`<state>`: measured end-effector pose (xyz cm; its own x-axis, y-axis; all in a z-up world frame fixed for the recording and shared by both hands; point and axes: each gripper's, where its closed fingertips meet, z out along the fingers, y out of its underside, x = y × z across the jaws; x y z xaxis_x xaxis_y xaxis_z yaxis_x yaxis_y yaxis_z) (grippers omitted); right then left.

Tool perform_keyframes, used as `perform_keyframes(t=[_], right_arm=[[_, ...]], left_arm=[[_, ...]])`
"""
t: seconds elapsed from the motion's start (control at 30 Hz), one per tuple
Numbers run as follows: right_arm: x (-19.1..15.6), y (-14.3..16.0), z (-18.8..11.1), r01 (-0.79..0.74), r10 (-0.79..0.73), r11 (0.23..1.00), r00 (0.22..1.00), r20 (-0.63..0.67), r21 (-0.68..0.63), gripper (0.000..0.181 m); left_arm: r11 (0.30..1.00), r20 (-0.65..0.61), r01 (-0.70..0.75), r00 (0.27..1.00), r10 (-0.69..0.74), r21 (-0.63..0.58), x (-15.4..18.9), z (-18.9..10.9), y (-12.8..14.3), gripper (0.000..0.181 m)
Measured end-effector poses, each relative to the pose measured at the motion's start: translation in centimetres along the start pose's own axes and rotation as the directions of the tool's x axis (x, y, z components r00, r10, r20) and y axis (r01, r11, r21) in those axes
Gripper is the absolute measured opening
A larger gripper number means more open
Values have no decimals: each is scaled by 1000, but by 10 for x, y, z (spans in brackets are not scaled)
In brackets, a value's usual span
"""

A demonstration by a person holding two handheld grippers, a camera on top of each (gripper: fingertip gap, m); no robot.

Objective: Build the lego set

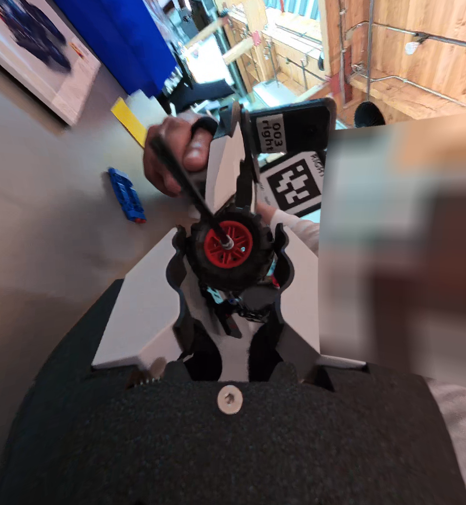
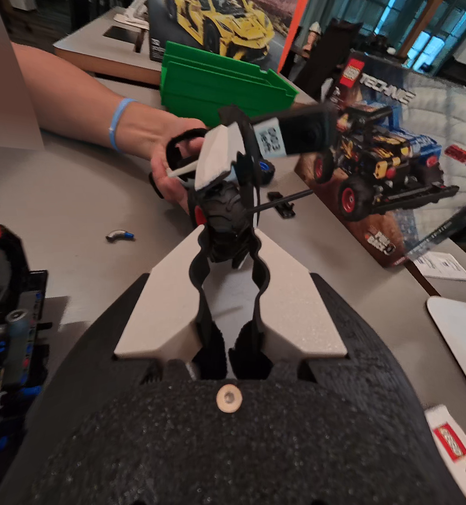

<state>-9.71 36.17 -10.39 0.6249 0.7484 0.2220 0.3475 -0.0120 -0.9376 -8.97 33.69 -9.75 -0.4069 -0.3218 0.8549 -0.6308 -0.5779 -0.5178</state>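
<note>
Black-tyred, red-hubbed wheel point(image 1: 227, 247) hangs above the desk point(image 2: 76, 196), clamped by both the left claw point(image 1: 227, 251) and right claw point(image 2: 226, 240). Thin black axle point(image 1: 188, 191) sticks from its hub. Motion blur obscures the parts beneath.

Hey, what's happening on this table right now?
A person holds a gripper in each hand, both meeting at one toy wheel with a red hub and a thin black axle through it. The left gripper clamps the tyre; the right gripper closes on it from the other side. Toy boxes and green bins sit behind.
</note>
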Motion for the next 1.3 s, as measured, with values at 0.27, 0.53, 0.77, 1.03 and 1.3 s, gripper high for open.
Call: perform_keyframes(t=[0.27,0.53,0.77,1.03,1.3], right_arm=[[27,25,2,-328,322,940,944,-77,-95,27],[32,34,0,-236,206,963,956,-210,-129,27],[40,26,-3,-175,129,978,935,-331,-113,26],[48,22,-2,-117,40,982,893,-448,-146,21],[37,29,-4,-57,45,996,983,-176,-64,35]], left_arm=[[809,472,-549,667,576,-212,-41,-20,-10,46],[669,632,-653,361,686,-354,-59,-19,-16,28],[660,725,-670,259,638,-340,-56,-24,-28,27],[629,831,-661,14,557,-410,-54,-32,-38,24],[670,639,-664,364,678,-332,-56,-19,-19,26]])
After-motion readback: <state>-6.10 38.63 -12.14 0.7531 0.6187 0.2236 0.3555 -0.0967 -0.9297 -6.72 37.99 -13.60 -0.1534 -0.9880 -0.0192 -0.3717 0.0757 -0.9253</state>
